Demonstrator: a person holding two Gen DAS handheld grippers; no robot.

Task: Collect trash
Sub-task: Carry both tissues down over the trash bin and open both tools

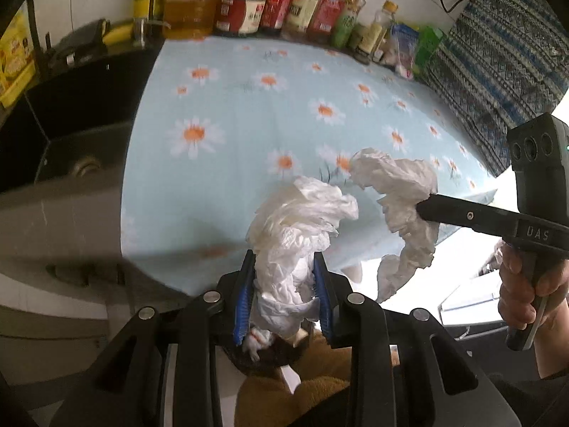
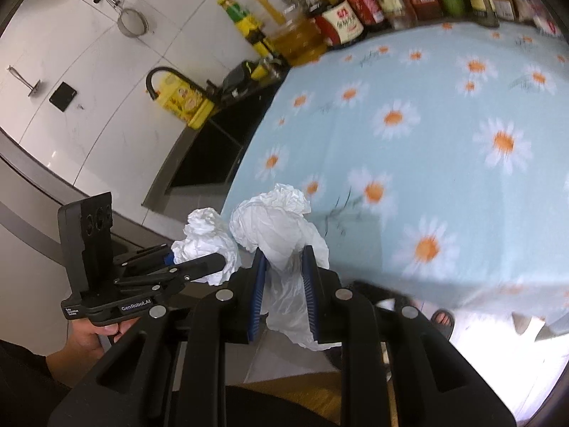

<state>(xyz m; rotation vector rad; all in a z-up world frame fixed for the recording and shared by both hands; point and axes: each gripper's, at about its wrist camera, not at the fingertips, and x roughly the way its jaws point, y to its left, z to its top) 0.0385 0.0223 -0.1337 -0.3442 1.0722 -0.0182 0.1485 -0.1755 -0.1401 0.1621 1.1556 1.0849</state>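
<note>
Crumpled tissue wads, two counted, both white. The first wad (image 1: pixel 295 245) stands clamped between the blue pads (image 1: pixel 244 302) of the left gripper (image 1: pixel 284 267), long axis running forward along the fingers, its loose end flaring past the tips. The second wad (image 1: pixel 398 192) is pinched by the right gripper (image 1: pixel 426 208), hanging lengthwise downward from the closed fingertips; in the right wrist view it (image 2: pixel 281 227) rises upright from between the pads. Both are held off the surface, near its front edge. The table carries one pale blue daisy-print cloth (image 1: pixel 249 114). A row of bottles (image 1: pixel 270 7) lines the tiled wall; a dark sink (image 2: pixel 209 156) lies beside the table.
</note>
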